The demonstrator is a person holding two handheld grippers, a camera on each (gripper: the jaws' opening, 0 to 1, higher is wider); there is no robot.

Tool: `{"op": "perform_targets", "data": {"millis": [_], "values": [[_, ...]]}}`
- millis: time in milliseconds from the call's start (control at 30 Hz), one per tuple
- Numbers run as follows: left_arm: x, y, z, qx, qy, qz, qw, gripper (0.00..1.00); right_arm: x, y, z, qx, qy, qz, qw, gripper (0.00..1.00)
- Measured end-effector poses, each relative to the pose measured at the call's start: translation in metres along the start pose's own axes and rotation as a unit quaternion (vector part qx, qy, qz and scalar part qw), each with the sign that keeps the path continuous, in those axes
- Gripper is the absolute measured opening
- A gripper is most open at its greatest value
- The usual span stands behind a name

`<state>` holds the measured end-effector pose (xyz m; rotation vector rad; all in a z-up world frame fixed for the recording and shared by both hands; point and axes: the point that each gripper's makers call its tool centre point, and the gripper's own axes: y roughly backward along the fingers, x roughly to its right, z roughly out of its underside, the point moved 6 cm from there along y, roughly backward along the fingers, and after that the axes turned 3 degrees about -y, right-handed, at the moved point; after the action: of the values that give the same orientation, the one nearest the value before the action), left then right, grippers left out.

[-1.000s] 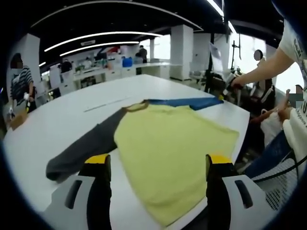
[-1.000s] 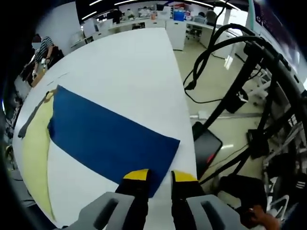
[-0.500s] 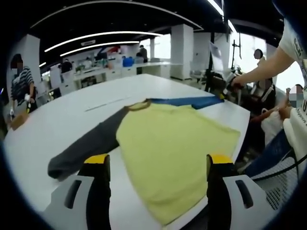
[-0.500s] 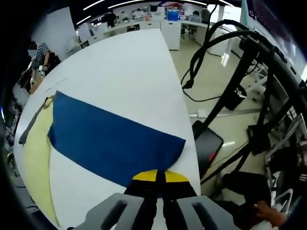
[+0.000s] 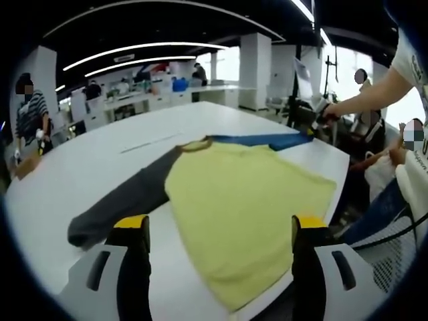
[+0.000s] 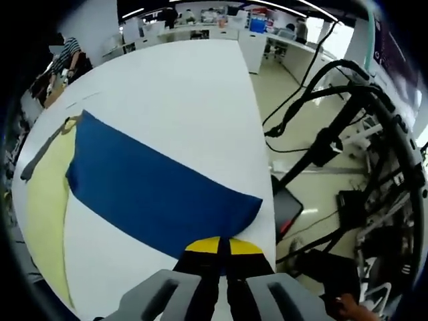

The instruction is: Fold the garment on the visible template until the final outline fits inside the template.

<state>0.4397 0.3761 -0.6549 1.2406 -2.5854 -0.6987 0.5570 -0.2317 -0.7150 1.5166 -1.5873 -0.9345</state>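
- The shirt (image 5: 241, 207) lies flat on the white table (image 5: 87, 167), yellow body toward me, with one sleeve out to each side.
- My right gripper (image 6: 223, 246) is clenched on the cuff end of the blue sleeve (image 6: 147, 190), near the table's edge. I hold it at the very tip so the whole sleeve can swing over in one piece.
- In the left gripper view that same sleeve shows as a thin blue strip at the far side of the shirt, with the right gripper at its end.
- My left gripper (image 5: 219, 231) hangs released, jaws wide apart, just above the near hem of the yellow body. It grips nothing; I judge it waits there to pin or take the hem once the sleeve comes across.
- The grey sleeve (image 5: 124, 204) stretches off to the left, flat and untouched.
- I cannot make out a template outline under the cloth, so I cannot say how the shirt sits against it.
- My judgement: the folding is at its start, with sleeves first. The risk is dragging the body along with the sleeve, since the cuff sits so close to the table's edge.
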Motion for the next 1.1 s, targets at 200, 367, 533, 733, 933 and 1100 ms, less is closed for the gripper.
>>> {"op": "perform_targets", "data": {"millis": [200, 367, 533, 733, 933, 1100], "values": [[-0.009, 0.002, 0.002, 0.0, 0.0, -0.002, 1.0, 0.88, -0.005, 0.005, -0.012, 0.013, -0.017, -0.014, 0.9997, 0.0], [-0.012, 0.005, 0.0, 0.003, 0.001, -0.007, 1.0, 0.88, -0.011, 0.009, -0.021, 0.018, -0.011, -0.022, 0.9995, 0.0], [-0.01, 0.006, -0.002, 0.004, 0.003, -0.006, 1.0, 0.88, -0.021, 0.014, -0.028, 0.025, -0.009, -0.031, 0.9992, 0.0], [-0.006, 0.007, -0.002, 0.003, 0.005, -0.002, 1.0, 0.88, -0.036, 0.02, -0.038, 0.036, -0.003, -0.045, 0.9983, 0.0], [-0.005, 0.008, -0.003, 0.007, 0.009, 0.0, 0.9999, 0.88, -0.052, 0.028, -0.05, 0.047, 0.004, -0.057, 0.9973, 0.0], [-0.006, 0.009, -0.003, 0.008, 0.009, -0.003, 0.9999, 0.88, -0.067, 0.034, -0.058, 0.055, 0.009, -0.065, 0.9964, 0.0]]}}
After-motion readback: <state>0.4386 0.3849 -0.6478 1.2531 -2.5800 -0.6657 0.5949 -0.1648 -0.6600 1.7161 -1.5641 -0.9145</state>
